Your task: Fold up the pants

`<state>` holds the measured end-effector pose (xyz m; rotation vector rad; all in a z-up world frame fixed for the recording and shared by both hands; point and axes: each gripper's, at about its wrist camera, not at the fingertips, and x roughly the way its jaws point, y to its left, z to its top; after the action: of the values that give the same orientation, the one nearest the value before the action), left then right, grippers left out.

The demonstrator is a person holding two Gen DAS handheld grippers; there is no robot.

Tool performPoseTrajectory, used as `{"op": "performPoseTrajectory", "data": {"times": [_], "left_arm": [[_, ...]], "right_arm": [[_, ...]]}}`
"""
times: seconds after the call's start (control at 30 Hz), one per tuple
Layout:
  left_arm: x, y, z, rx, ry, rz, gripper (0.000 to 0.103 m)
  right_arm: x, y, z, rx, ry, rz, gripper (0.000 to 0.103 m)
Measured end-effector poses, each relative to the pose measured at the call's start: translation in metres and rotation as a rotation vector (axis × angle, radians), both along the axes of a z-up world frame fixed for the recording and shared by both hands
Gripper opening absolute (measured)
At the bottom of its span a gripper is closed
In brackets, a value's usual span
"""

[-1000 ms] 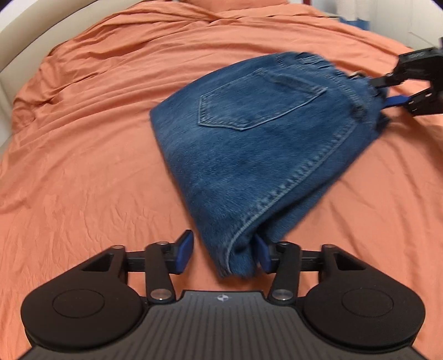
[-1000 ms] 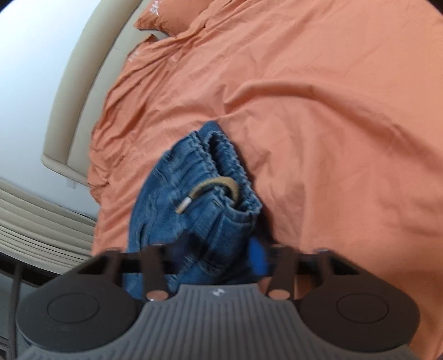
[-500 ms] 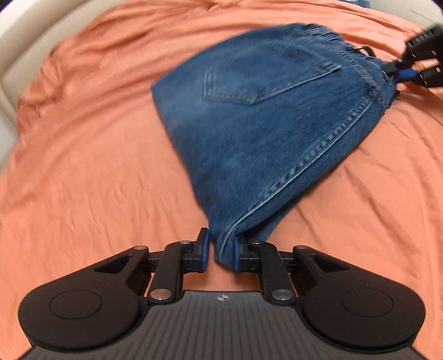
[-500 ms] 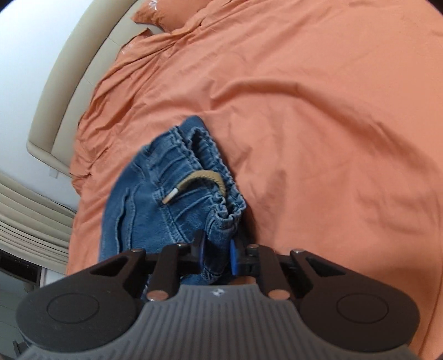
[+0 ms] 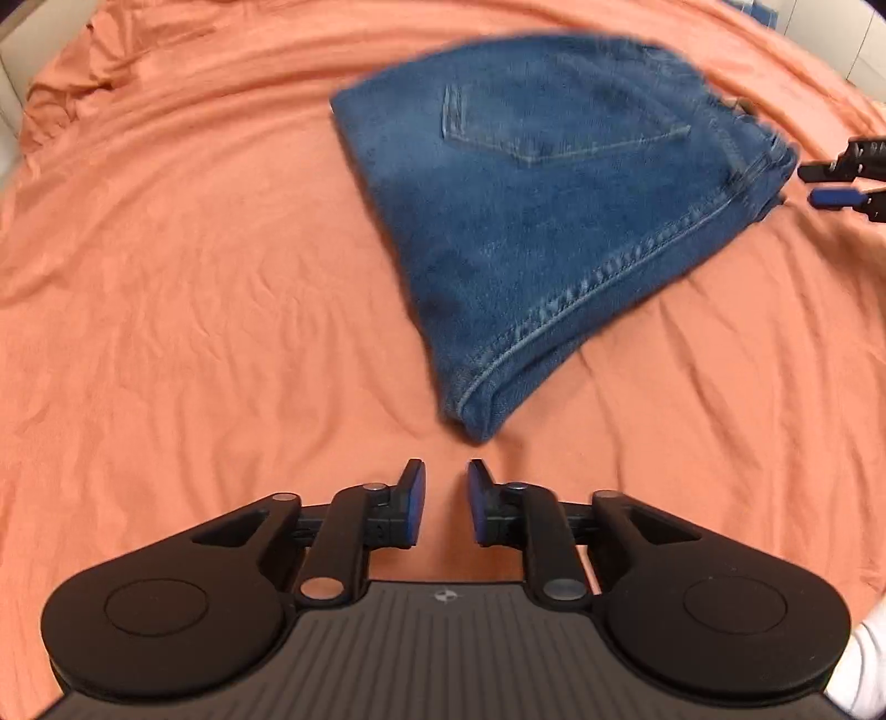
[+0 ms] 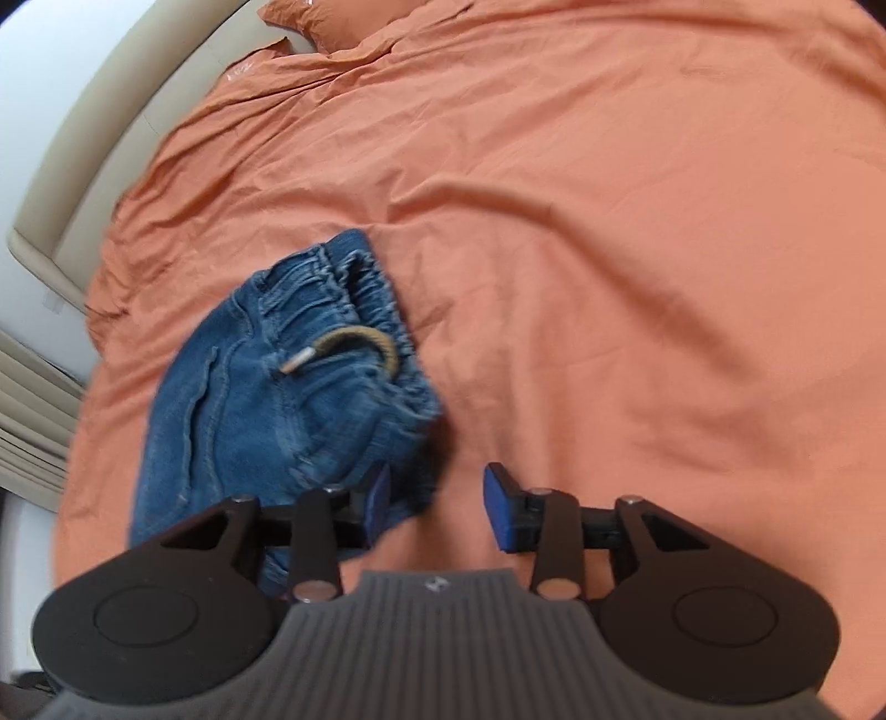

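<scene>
The blue denim pants (image 5: pixel 548 194) lie folded into a compact bundle on the orange bedsheet (image 5: pixel 166 277), back pocket up. My left gripper (image 5: pixel 443 504) is open and empty, a short way back from the bundle's near corner. In the right wrist view the pants (image 6: pixel 277 399) show their elastic waistband and a tan drawstring (image 6: pixel 360 340). My right gripper (image 6: pixel 437 504) is open and empty beside the waistband end; it also shows in the left wrist view (image 5: pixel 830 185) just right of the pants.
The orange sheet (image 6: pixel 609 221) covers the whole bed, with wrinkles. A beige padded headboard (image 6: pixel 83 166) and an orange pillow (image 6: pixel 354 16) lie at the far left. Pale curtains (image 6: pixel 27 410) hang beyond the bed's edge.
Both grippers were shut on the pants half a second ago. Both have opened and drawn back, and the folded pants now rest on the sheet.
</scene>
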<state>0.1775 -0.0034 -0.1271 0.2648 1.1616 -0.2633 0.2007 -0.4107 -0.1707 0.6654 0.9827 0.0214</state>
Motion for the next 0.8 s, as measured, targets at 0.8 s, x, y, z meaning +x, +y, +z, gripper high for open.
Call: {"op": "performPoseTrajectory", "data": {"times": [0.8], "left_arm": [[0.142, 0.073, -0.064, -0.799, 0.006, 0.414, 0.073]], "right_arm": [[0.089, -0.033, -0.044, 0.391, 0.039, 0.117, 0.068]]}}
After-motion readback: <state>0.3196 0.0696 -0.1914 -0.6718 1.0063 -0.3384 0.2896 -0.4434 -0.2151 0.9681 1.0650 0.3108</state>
